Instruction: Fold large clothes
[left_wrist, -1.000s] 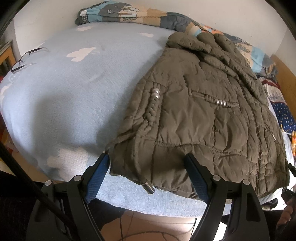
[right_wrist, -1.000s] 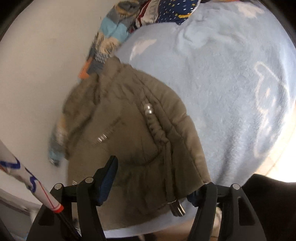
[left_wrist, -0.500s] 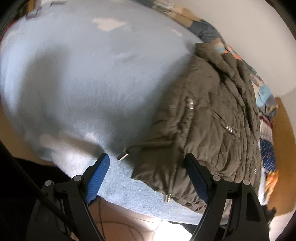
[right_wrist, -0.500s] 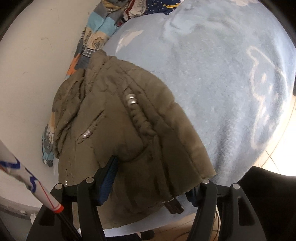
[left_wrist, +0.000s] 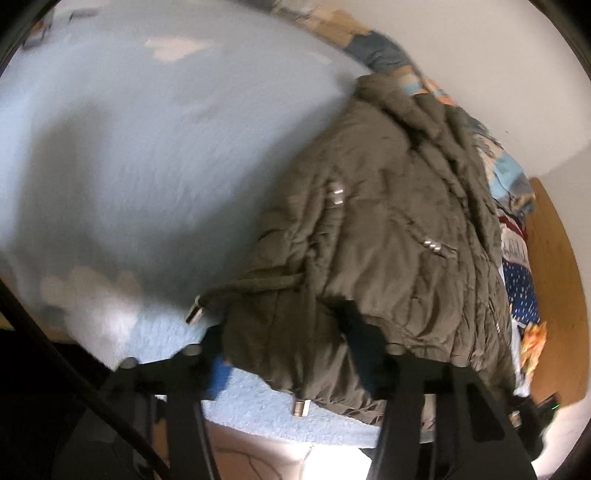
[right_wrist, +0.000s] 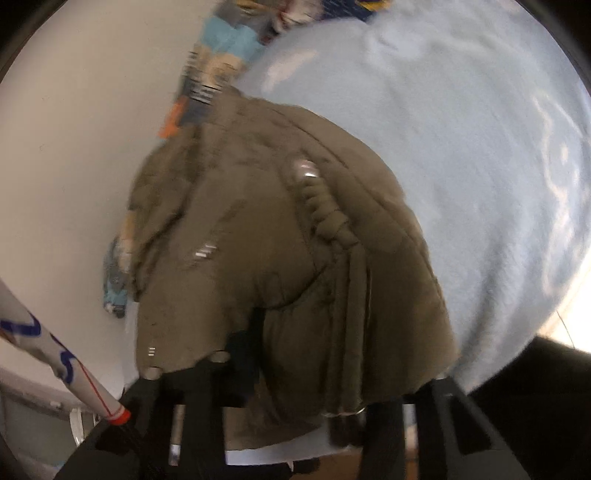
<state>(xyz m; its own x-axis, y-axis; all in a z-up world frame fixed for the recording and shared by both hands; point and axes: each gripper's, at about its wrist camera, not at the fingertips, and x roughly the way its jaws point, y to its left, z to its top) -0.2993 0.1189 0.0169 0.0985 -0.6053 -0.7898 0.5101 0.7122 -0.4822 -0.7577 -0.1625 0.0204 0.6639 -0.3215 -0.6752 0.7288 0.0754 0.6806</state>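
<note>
An olive padded jacket lies on the right part of a light blue blanket, its hem at the bed's near edge. My left gripper is closing its jaws, and the hem's left corner is bunched tight between the fingers. A drawstring with a metal tip trails left onto the blanket. In the right wrist view the jacket fills the middle. My right gripper is closing too, with the hem pinched between its jaws. Its right finger is partly hidden under the cloth.
Patterned bedding is heaped along the white wall behind the jacket. A wooden bed frame stands at the right. A white pole with blue marks crosses the lower left of the right wrist view. Tiled floor shows below the bed's edge.
Both pairs of jaws have drawn together from wide apart onto the jacket's hem. The left view has rolled and shifted, and the drawstring end now lies out on the blanket.
</note>
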